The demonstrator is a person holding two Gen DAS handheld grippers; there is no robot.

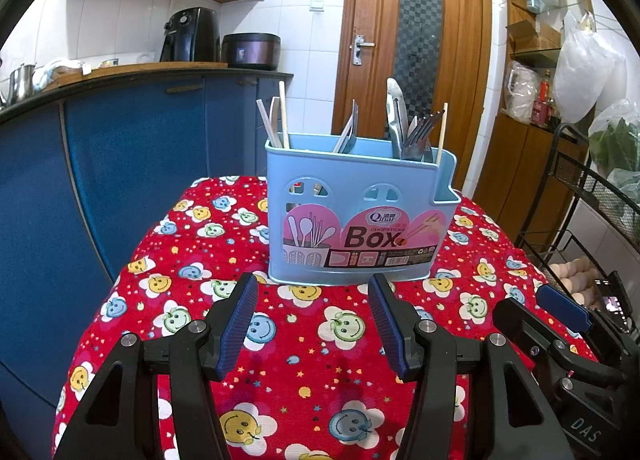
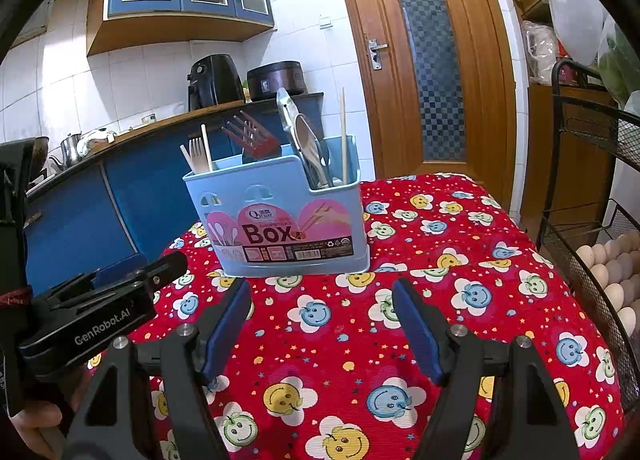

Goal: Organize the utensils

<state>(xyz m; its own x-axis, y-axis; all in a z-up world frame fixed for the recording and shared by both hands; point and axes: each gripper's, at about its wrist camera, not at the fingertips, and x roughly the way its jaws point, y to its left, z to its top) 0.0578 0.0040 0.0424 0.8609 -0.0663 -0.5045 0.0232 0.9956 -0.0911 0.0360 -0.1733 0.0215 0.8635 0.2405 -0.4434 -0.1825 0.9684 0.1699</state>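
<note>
You're facing a wooden door point(image 1: 416, 59) in a white-tiled wall point(image 1: 132, 19). Blue cabinets point(image 1: 132, 163) line your left; a black wire rack point(image 2: 592, 187) stands right.

A blue box point(image 1: 352, 215) is seen upright near the table's point(image 1: 132, 312) far edge, on the red cloth. Chopsticks point(image 1: 276, 115), forks point(image 1: 420, 131) and tongs point(image 1: 394, 111) are held in it. The left gripper point(image 1: 314, 326) is held apart over the cloth, nothing between its pads. The right gripper point(image 1: 560, 308) is seen near the right edge.
</note>
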